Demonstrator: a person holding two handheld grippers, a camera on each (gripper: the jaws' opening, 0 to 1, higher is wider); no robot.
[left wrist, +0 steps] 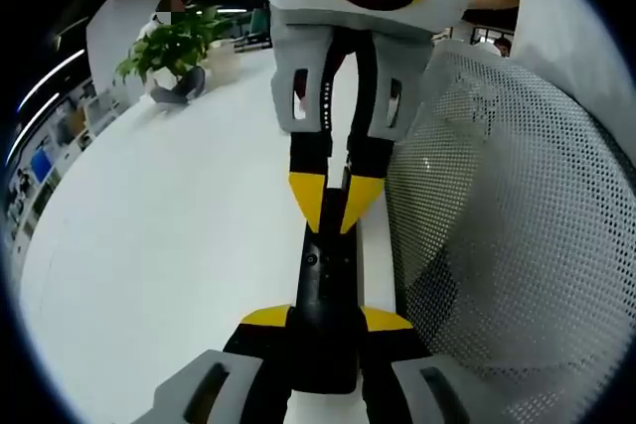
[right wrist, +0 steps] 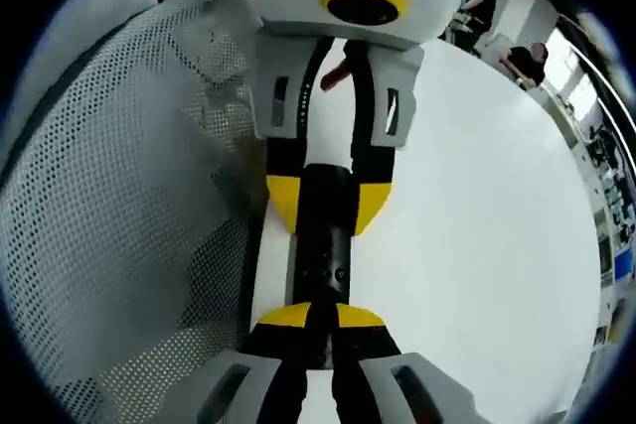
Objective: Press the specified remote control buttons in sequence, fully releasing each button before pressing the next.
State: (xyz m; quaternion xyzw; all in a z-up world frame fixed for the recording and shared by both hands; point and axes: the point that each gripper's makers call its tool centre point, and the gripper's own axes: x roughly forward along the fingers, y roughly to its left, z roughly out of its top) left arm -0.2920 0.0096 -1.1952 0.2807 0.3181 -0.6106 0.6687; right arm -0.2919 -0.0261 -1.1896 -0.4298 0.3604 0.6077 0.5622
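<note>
We hold the black remote control point(left wrist: 326, 315) in the left gripper point(left wrist: 326, 317), fingers clamped on its sides, above the white desk point(left wrist: 179, 255) near its edge. The right gripper point(right wrist: 320, 316) has its fingers pinched together, tips on the buttons: a press is under way. Next we must lift fully clear.

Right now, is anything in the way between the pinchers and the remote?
Nothing visible is. The left gripper grips one end of the black remote, and the right gripper has its closed yellow tips on the other end. A white mesh chair back stands beside the white table, off to the side.
</note>
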